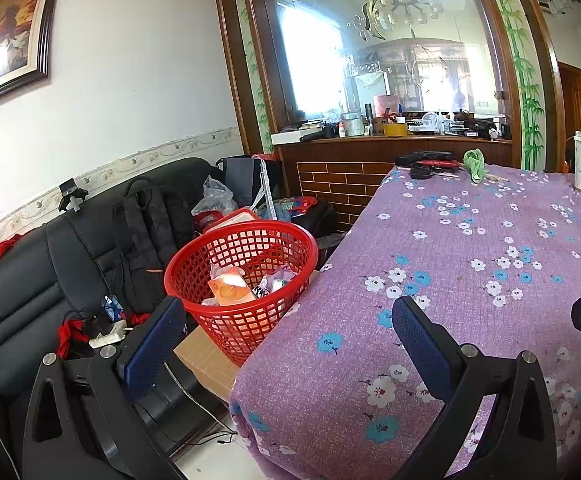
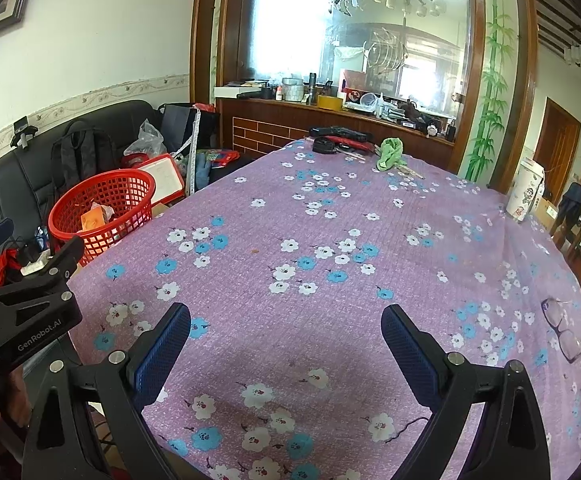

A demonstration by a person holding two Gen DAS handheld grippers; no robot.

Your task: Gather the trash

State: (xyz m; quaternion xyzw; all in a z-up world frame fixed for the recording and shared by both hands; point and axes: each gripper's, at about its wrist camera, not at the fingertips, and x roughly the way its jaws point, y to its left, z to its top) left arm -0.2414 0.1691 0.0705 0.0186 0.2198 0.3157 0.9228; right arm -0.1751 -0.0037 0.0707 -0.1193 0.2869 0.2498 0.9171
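Observation:
A red mesh basket (image 1: 246, 280) stands beside the table's left edge on a cardboard box; it holds an orange packet (image 1: 230, 290) and crumpled wrappers (image 1: 276, 280). It also shows in the right wrist view (image 2: 102, 208). My left gripper (image 1: 290, 320) is open and empty, low at the table's near left corner, just in front of the basket. My right gripper (image 2: 286, 328) is open and empty over the purple flowered tablecloth (image 2: 330, 240). The left gripper's body shows at the left edge of the right wrist view (image 2: 26, 308).
A green cloth (image 2: 390, 152), black items (image 2: 338, 136) and a tall white cup (image 2: 524, 192) sit at the table's far side. Glasses (image 2: 562, 328) lie near the right edge. A black sofa (image 1: 30, 300) with a backpack (image 1: 150, 232) stands left.

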